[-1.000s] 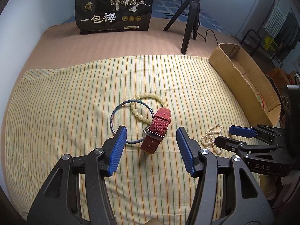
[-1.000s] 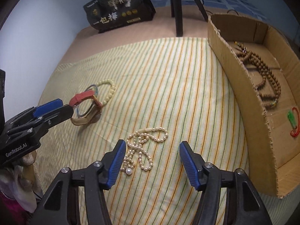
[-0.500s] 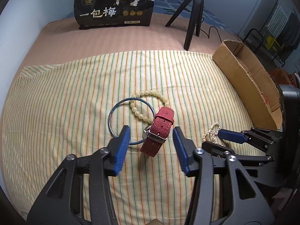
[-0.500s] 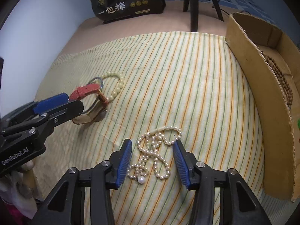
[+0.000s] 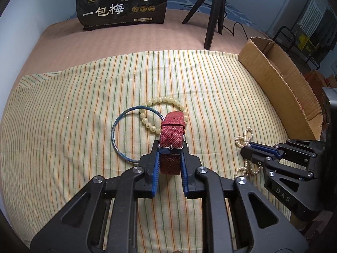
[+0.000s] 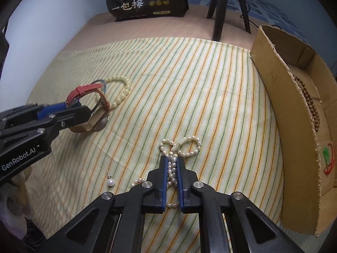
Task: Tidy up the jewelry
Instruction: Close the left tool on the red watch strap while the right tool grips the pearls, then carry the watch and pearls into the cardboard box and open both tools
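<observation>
- left gripper (image 5: 170,158), lower centre of its view, points steeply down, jaws closing on something.
- right gripper (image 6: 173,168), lower centre, is clamped tight, pointing steeply down.

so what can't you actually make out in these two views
- Watch face: in the left wrist view the red strap and left claw cover it; in the right wrist view it is edge-on.
- Cardboard box contents: the near wall hides most of the brown bead string.
- Pearl necklace: the right claw, shut on it, covers its middle strands.
</observation>
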Action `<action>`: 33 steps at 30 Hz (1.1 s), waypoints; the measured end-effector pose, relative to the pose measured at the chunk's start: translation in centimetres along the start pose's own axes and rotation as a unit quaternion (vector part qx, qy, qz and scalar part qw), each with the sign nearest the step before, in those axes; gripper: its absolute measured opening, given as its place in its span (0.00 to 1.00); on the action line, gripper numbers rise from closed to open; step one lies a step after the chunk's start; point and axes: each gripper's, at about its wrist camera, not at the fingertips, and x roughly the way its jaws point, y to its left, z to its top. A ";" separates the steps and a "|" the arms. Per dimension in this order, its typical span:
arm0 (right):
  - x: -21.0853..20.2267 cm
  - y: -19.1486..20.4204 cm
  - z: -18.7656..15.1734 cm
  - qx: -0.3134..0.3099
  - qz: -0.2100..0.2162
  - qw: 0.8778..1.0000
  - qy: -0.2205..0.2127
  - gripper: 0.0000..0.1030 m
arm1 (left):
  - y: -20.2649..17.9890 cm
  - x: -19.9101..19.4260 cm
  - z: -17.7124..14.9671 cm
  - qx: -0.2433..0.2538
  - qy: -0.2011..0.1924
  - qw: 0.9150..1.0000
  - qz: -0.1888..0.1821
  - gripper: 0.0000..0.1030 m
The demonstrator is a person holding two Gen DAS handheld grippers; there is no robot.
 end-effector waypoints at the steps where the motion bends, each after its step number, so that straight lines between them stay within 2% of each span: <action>1: -0.1 0.0 0.0 -0.001 0.000 1.000 -0.002 0.05 | 0.0 -0.1 0.0 0.000 -0.001 1.000 -0.001 0.15; 21: -8.1 -0.9 -1.1 -0.002 0.020 0.996 -0.088 0.05 | 0.6 -5.2 0.1 -0.025 -0.057 0.998 -0.032 0.15; 33: -12.8 -3.0 -1.5 0.014 0.028 0.989 -0.142 0.05 | -2.1 -7.4 1.1 -0.009 -0.087 0.995 -0.053 0.15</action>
